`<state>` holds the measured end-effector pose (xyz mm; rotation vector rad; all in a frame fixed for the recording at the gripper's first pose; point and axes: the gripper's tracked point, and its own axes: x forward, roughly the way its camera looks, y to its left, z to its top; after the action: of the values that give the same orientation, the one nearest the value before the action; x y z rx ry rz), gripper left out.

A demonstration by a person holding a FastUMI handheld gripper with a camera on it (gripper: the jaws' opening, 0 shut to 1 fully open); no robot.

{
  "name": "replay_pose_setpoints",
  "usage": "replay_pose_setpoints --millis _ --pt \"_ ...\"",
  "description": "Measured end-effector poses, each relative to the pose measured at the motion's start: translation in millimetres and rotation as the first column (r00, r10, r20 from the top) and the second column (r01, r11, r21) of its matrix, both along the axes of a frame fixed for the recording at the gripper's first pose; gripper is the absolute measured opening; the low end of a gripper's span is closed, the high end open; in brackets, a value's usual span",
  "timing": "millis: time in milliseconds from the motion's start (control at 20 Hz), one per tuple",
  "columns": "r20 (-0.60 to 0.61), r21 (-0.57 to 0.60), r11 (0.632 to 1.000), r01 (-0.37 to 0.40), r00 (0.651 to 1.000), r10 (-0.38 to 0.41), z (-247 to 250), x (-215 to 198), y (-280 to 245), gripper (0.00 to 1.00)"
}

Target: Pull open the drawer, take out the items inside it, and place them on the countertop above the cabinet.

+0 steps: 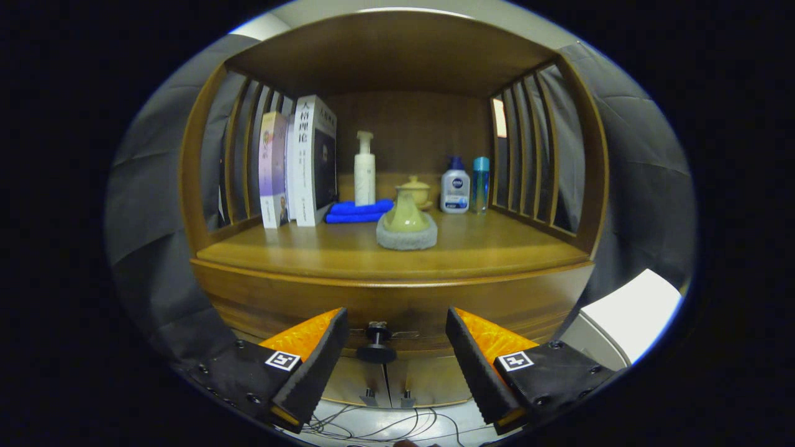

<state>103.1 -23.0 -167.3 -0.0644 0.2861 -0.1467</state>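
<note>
Your tongs [395,347] are spread, the one black drawer knob [376,343] between them, untouched.
Above the knob, the bench [497,248] carries two books [299,162], three bottles [364,167].

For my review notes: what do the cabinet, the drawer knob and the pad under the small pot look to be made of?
Cabinet: apparently wood, brown with a satin sheen and faint grain. Drawer knob, between the open gripper's fingers but untouched: dark, smooth, maybe metal or plastic. Pad under the small pot: grey, fuzzy, likely felt or woven fibre.
</note>
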Motion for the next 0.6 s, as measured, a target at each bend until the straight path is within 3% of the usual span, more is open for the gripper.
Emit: replay_pose_setpoints --millis 100,400,600 --pt "0.041 0.016 0.999 -0.049 0.998 0.048 31 -11 12 0.99" --pt "0.211 0.043 0.994 -0.096 0.974 0.085 141 -70 21 0.99" --pt "0.296 0.084 0.994 -0.070 0.954 0.042 190 -116 8 0.98"
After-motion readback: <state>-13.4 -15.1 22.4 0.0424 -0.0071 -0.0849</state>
